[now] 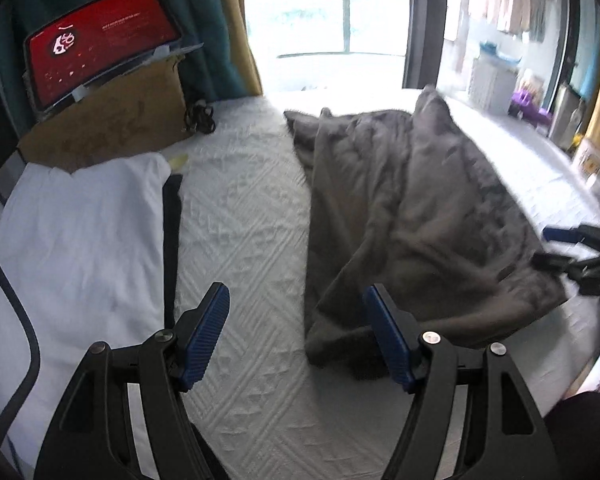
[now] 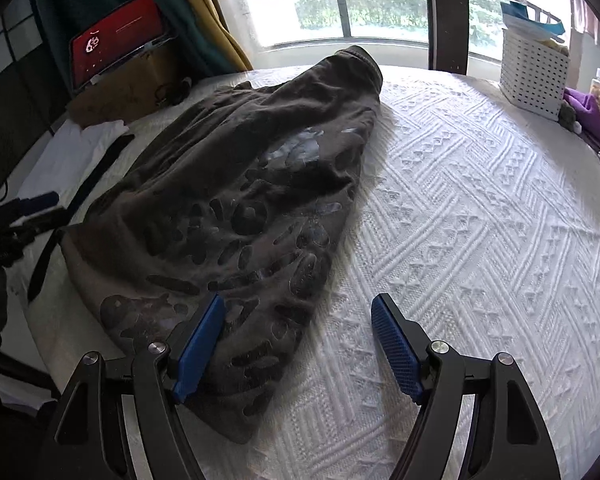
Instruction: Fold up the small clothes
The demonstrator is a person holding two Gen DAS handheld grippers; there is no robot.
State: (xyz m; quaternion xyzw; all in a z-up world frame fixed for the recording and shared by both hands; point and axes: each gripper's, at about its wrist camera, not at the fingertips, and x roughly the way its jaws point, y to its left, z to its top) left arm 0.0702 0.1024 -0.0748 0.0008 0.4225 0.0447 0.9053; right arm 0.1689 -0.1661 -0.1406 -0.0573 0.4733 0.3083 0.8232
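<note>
The dark grey garment (image 2: 236, 208) lies spread on the white bedspread (image 2: 480, 220), its printed side up and a hem pointing toward the window, likely laid out ready for a first fold. The left tool (image 1: 296, 336) hangs over bare bedspread just beside the garment's near corner, jaws apart and empty. The right tool (image 2: 298, 344) straddles the garment's opposite edge, jaws apart, gripping nothing. A folded white cloth (image 1: 80, 240) sits beyond the garment's left side, probably finished

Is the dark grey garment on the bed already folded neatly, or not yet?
Not yet. The dark grey garment lies loosely doubled and wrinkled on the white bedspread, its edges uneven.
</note>
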